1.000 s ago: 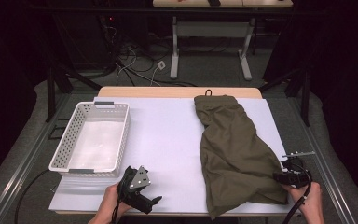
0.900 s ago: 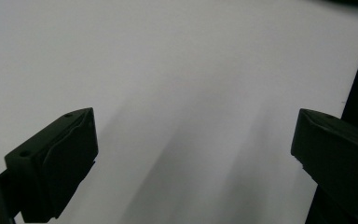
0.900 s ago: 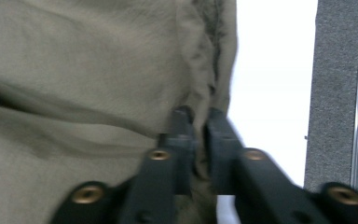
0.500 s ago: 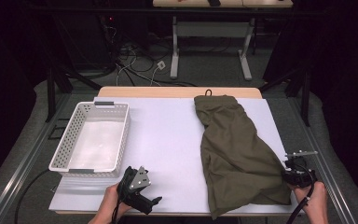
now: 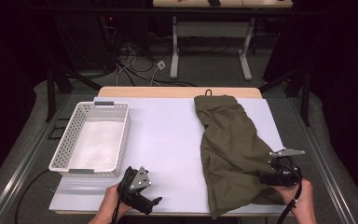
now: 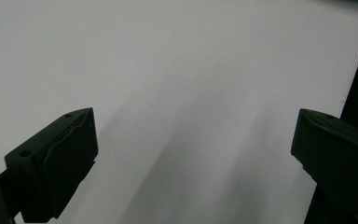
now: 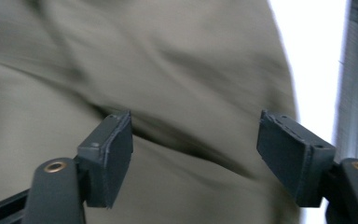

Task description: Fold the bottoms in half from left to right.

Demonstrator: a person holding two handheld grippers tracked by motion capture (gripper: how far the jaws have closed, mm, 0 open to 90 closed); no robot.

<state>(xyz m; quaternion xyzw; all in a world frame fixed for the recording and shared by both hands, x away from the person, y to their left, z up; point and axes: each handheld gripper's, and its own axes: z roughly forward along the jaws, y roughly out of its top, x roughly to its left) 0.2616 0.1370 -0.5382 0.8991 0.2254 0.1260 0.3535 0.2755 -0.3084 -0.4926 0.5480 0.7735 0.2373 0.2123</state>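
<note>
Olive cloth (image 5: 235, 154) creases show between the right gripper (image 7: 196, 154) jaws, wide apart, holding nothing.

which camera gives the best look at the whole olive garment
The high view: the olive garment lies full length on the white table. The right gripper view catches blurred folds between open jaws; the left gripper view faces bare table.
</note>
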